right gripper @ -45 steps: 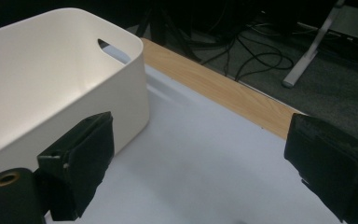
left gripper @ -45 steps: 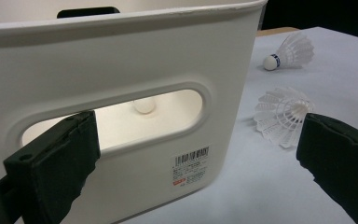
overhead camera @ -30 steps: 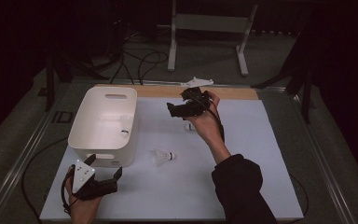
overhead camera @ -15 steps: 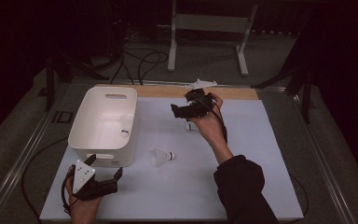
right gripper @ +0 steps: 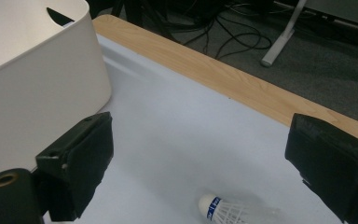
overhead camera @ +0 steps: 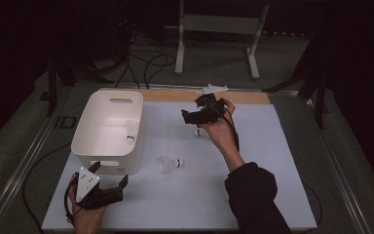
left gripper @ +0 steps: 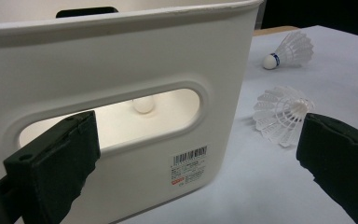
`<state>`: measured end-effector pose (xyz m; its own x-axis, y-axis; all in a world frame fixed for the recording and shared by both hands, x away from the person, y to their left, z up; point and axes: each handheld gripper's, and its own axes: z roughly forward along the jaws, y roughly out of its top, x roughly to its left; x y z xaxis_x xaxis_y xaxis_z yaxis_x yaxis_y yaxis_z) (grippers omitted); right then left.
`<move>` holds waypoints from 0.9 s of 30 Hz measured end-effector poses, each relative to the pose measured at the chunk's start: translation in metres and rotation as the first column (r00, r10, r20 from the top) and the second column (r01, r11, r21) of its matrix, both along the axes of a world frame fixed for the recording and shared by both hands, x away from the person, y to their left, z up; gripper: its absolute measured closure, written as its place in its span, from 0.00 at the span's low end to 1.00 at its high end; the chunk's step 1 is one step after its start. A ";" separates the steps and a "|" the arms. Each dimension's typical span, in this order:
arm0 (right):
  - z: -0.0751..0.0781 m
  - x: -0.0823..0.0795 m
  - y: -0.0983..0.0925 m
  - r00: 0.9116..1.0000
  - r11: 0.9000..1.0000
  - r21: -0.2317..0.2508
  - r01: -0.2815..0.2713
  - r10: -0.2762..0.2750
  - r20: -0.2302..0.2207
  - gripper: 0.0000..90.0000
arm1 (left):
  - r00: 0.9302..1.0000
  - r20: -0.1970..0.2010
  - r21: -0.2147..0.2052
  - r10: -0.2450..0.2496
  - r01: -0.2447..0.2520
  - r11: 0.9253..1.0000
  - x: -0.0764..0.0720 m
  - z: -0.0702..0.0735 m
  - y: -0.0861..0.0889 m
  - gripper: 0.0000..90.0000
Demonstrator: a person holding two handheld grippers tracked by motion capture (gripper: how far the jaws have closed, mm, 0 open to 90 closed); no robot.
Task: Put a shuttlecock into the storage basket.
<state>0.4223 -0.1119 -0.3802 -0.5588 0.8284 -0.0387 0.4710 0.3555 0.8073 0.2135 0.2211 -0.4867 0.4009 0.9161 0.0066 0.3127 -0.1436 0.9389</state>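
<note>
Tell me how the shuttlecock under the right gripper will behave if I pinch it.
The shuttlecock lies on its side, so a nudge would probably roll it in an arc around its cork. Its thin white skirt looks light and easily crushed; the open right gripper should likely close gently, near the cork.

Dark room, grey carpet (overhead camera: 292,63), cables (overhead camera: 141,61) and white stand (overhead camera: 219,29) behind wood-edged table (overhead camera: 243,97).

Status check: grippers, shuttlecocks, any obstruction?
Right gripper open above far shuttlecock. Left gripper open, idle by bin. One shuttlecock inside bin. Nothing blocking.
</note>
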 end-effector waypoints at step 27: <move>-0.027 0.012 -0.019 0.995 0.998 -0.022 0.060 -0.061 -0.079 0.09 | 1.000 0.002 0.000 0.000 0.000 1.000 0.000 0.000 0.000 0.00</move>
<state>0.4342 -0.1311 -0.4070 -0.5097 0.8603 -0.0127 0.5547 0.3398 0.7595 0.2136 0.2209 -0.4869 0.4008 0.9161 0.0074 0.3111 -0.1437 0.9395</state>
